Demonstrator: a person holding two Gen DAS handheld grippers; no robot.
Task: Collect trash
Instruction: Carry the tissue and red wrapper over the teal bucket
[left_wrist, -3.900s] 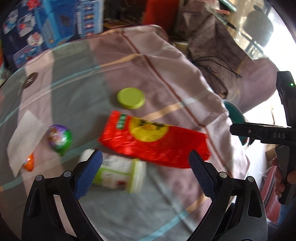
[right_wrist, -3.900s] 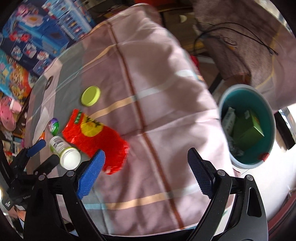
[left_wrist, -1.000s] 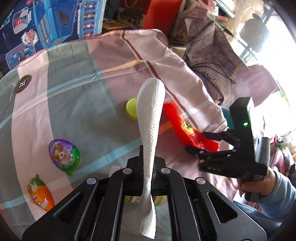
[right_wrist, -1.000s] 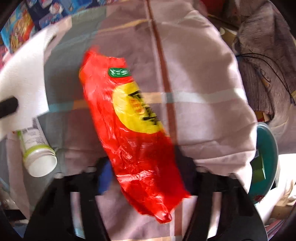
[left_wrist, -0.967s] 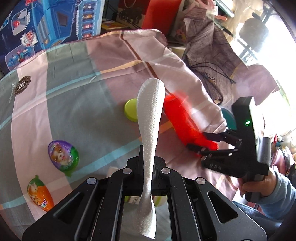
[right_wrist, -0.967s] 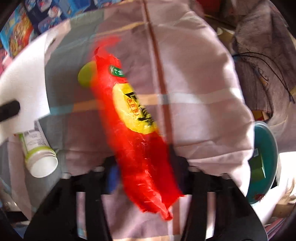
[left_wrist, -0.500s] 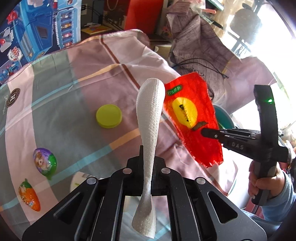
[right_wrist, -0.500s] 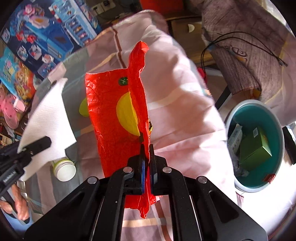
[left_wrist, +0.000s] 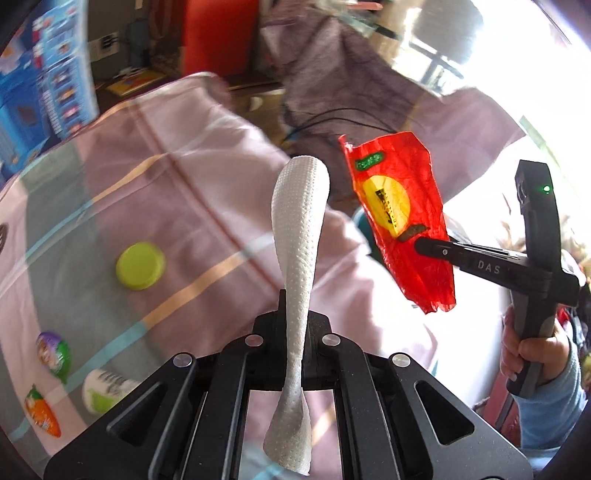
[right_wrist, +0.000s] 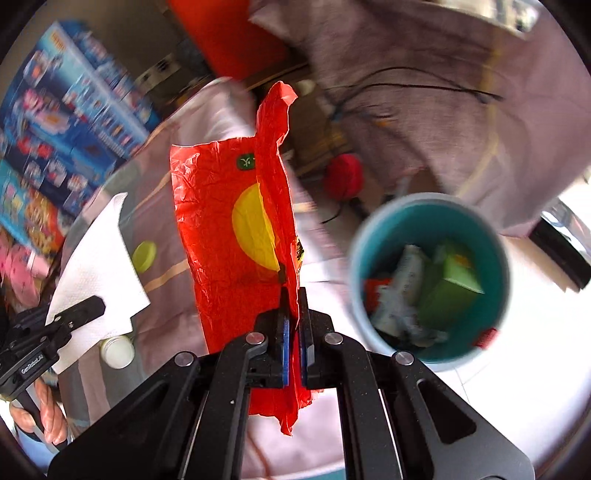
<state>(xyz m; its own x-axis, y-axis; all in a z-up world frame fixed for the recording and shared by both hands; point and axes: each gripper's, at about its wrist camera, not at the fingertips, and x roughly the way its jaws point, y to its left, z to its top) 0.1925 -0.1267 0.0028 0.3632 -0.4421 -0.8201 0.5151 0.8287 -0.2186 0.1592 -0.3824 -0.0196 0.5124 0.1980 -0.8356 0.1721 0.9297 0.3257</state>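
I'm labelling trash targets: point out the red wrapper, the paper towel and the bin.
red wrapper (right_wrist: 221, 236), right wrist view, flat red panel.
paper towel (left_wrist: 301, 221), left wrist view, upper fold.
bin (right_wrist: 504, 258), right wrist view, right inner wall.

**What you cannot make out**

Your red wrapper (right_wrist: 236, 236) hides the tablecloth behind it, and its folded edge covers part of its own yellow disc. Right of the wrapper, the teal bin (right_wrist: 498, 258) is smeared by blur; you cannot identify the pale scraps in it. Left of the wrapper, the paper towel (right_wrist: 96, 258) overlaps the white bottle (right_wrist: 117, 352), leaving only its cap.
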